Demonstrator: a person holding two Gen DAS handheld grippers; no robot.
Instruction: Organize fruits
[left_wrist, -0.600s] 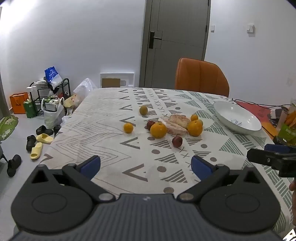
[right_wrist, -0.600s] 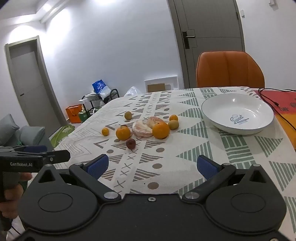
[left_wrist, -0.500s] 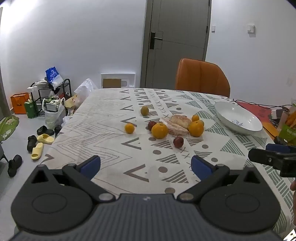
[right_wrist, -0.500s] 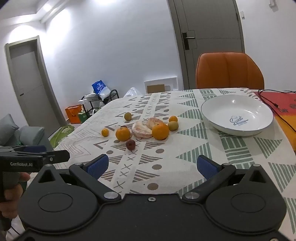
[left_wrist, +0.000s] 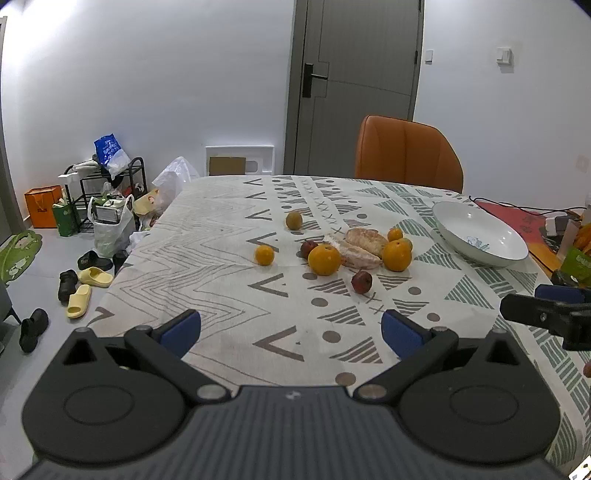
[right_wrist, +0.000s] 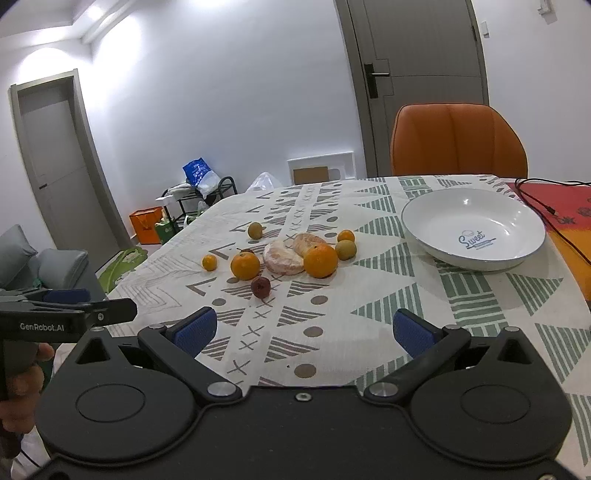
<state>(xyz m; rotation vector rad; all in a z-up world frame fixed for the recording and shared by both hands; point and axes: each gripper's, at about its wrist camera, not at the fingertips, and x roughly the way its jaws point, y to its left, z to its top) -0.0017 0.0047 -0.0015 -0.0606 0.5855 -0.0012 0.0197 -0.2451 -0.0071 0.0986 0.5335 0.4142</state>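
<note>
Beside the bowl (right_wrist: 417, 236), fruits (right_wrist: 319, 260) (clustered) lie.

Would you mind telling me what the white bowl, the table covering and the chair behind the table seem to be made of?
The bowl looks like glazed ceramic: glossy white with bright light spots and printed lettering inside. The table covering appears to be woven cloth: matte, printed pattern, soft creases. The chair seems upholstered in orange leather or imitation leather: smooth, faint sheen, stitched panels; which one is unclear.
</note>
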